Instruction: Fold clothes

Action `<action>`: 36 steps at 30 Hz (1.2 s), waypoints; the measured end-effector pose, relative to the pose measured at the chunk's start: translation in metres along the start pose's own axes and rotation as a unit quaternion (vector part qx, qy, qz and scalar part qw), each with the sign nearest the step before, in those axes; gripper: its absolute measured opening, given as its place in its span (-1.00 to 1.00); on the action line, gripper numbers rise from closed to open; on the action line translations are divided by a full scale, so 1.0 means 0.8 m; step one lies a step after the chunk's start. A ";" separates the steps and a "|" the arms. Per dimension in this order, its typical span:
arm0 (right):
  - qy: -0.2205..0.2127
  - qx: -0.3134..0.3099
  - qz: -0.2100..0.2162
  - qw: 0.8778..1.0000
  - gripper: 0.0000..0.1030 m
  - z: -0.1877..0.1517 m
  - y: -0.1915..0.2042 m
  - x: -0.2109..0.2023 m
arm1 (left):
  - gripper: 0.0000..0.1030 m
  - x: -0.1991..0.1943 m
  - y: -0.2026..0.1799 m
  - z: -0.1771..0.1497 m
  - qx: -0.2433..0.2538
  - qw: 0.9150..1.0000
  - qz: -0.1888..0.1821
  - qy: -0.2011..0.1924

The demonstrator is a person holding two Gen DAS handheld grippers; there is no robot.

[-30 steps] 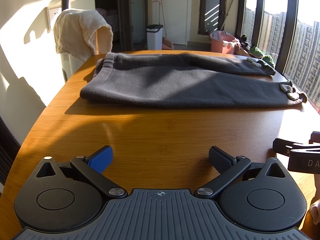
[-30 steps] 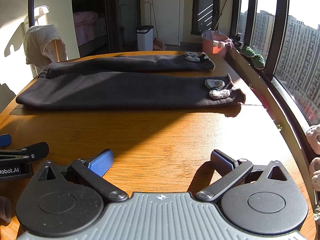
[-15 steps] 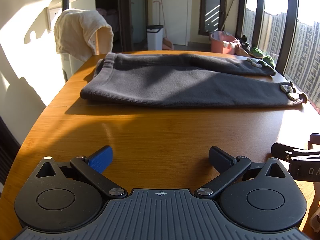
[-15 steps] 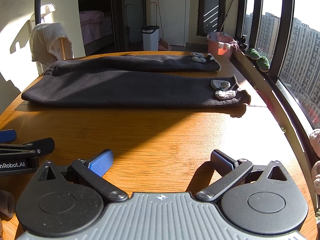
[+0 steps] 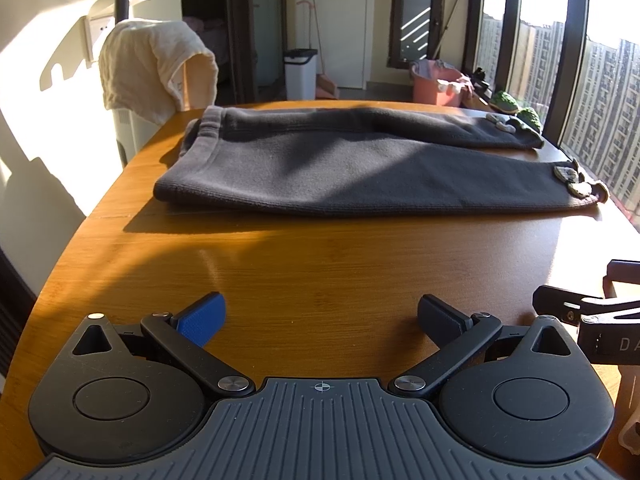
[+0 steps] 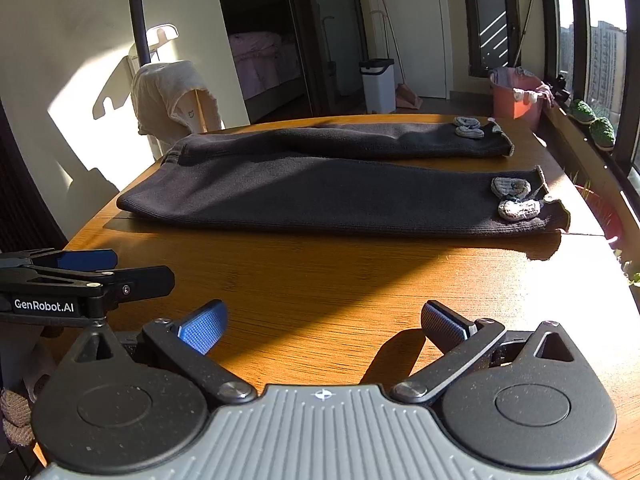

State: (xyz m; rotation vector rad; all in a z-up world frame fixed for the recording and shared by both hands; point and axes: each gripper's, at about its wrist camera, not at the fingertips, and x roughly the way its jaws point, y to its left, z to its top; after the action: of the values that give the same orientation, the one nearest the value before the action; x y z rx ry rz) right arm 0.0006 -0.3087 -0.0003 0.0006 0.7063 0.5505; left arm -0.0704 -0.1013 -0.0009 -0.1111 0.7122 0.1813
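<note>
A pair of dark grey trousers [image 5: 352, 164] lies flat across the far half of the wooden table [image 5: 320, 264], waistband to the left, legs to the right with small grey patches at the cuffs [image 6: 514, 200]. The trousers also show in the right wrist view [image 6: 320, 192]. My left gripper [image 5: 320, 316] is open and empty above the table's near edge, well short of the trousers. My right gripper [image 6: 322, 320] is open and empty, beside the left one, whose fingers [image 6: 132, 280] show at its left.
A cream cloth [image 5: 156, 68] hangs over a chair beyond the table's far left corner. A white bin [image 5: 300, 74] and a pink bucket [image 5: 436, 86] stand on the floor behind. Windows run along the right side. Table edge curves at left.
The right gripper has risen and swung a little to the right, so the trousers sit lower and further left in its view. The left gripper has hardly moved.
</note>
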 end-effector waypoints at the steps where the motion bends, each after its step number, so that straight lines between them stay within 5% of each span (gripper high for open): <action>1: -0.009 0.004 0.012 1.000 1.00 0.007 -0.007 0.000 | 1.00 -0.001 0.004 0.006 -0.004 1.000 -0.022 -0.007; 4: -0.039 0.002 -0.023 0.999 1.00 0.044 -0.024 0.017 | 1.00 -0.004 0.015 0.035 -0.010 0.997 -0.075 -0.028; 9: -0.038 0.018 -0.052 0.998 0.90 0.087 -0.052 0.067 | 1.00 0.028 0.020 0.093 0.004 0.996 -0.076 -0.054; 11: -0.022 0.025 -0.053 0.998 0.54 0.094 -0.063 0.084 | 1.00 0.061 0.023 0.106 0.001 0.997 -0.070 -0.036; 15: -0.009 0.018 -0.038 0.999 0.53 0.077 -0.072 0.089 | 1.00 0.110 0.043 0.106 -0.034 0.997 -0.062 0.011; 23: 0.006 -0.043 -0.034 0.999 0.57 0.025 -0.053 0.030 | 1.00 0.054 0.024 0.057 0.023 0.997 -0.063 0.040; 28: 0.006 -0.051 -0.026 0.998 0.60 0.014 -0.053 0.014 | 1.00 0.000 0.046 0.047 -0.032 0.987 -0.145 0.063; 32: 0.007 -0.060 -0.031 0.998 0.63 0.016 -0.048 0.018 | 1.00 -0.007 0.099 0.097 -0.075 0.995 -0.066 -0.027; 36: 0.010 -0.068 -0.031 0.997 0.55 0.020 -0.048 0.020 | 0.85 0.051 0.161 0.142 -0.186 0.982 -0.034 0.020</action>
State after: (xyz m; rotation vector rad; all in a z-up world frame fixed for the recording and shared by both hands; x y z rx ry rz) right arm 0.0388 -0.3308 -0.0054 -0.1531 0.6859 0.5380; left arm 0.0063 0.0482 0.0526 -0.4974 0.7077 0.2460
